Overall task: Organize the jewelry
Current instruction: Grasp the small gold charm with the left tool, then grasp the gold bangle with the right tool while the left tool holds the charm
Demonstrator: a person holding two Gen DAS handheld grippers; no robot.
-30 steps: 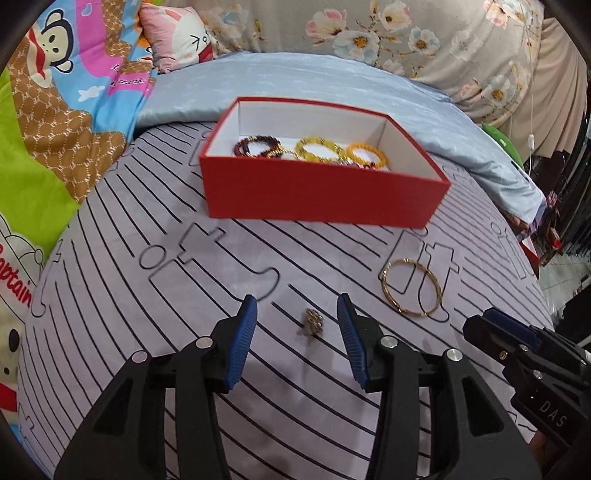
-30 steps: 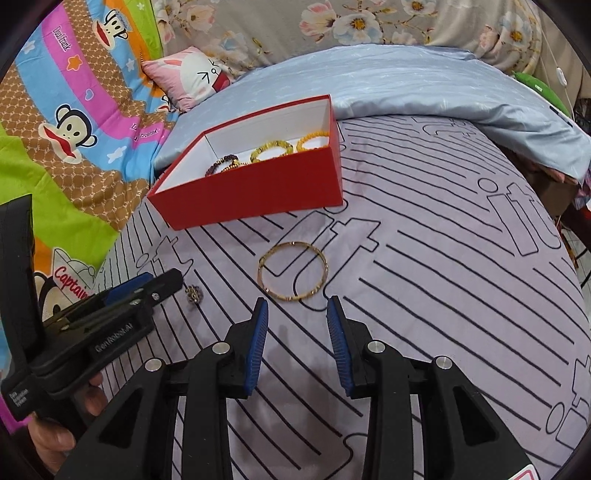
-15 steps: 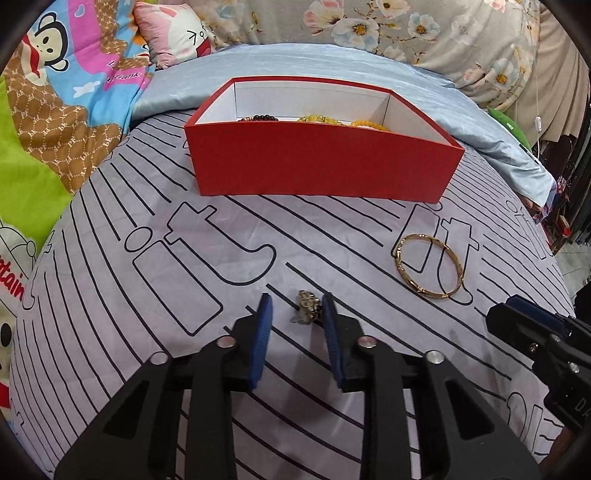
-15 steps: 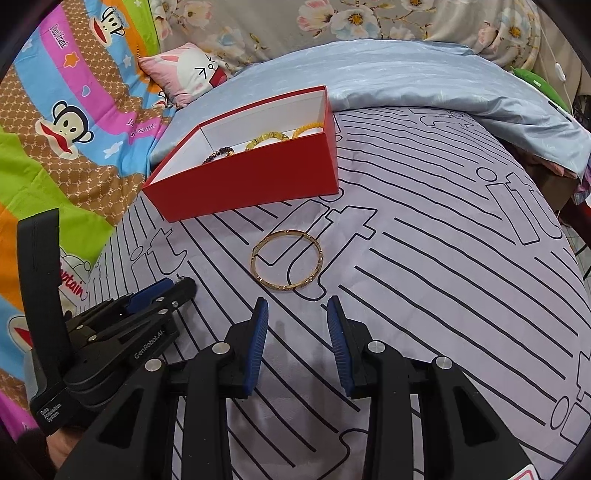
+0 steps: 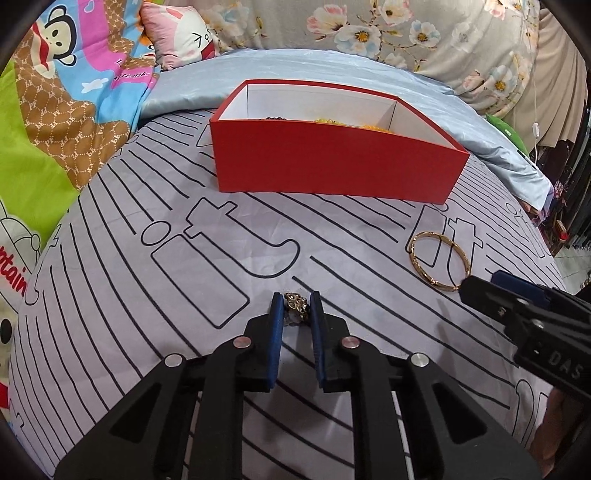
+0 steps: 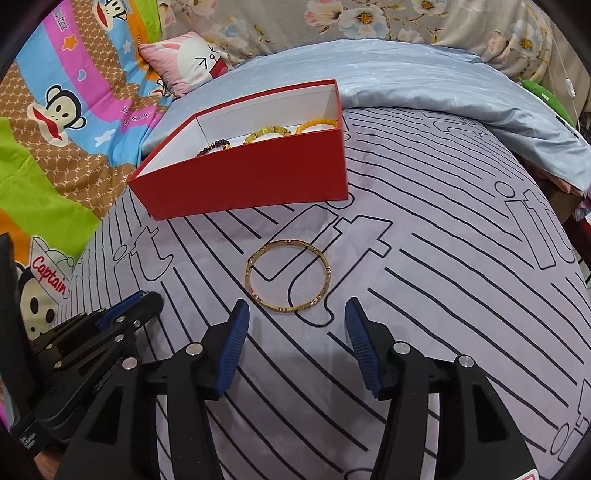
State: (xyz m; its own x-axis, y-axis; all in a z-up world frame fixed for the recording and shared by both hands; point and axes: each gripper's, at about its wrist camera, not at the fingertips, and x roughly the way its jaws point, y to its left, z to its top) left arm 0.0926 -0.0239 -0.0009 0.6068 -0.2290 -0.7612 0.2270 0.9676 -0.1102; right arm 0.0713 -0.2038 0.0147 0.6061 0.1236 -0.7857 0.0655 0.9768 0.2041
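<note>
A red box (image 5: 332, 173) with a white inside stands on the striped grey sheet (image 5: 147, 295); it also shows in the right wrist view (image 6: 251, 177), holding three beaded bracelets (image 6: 269, 132). My left gripper (image 5: 296, 306) is shut on a small gold ornament (image 5: 295, 303) low on the sheet. A gold bangle (image 6: 288, 275) lies flat on the sheet, just ahead of my open, empty right gripper (image 6: 295, 317). It also shows in the left wrist view (image 5: 439, 264), with the right gripper (image 5: 517, 302) beside it.
A pale blue quilt (image 6: 424, 77) lies behind the box. A cartoon-print blanket (image 5: 55, 110) and a pink pillow (image 5: 181, 33) are at the left. The bed edge drops off at the right (image 5: 561, 236).
My left gripper closed on the gold ornament. My right gripper moved toward the bangle and opened wider.
</note>
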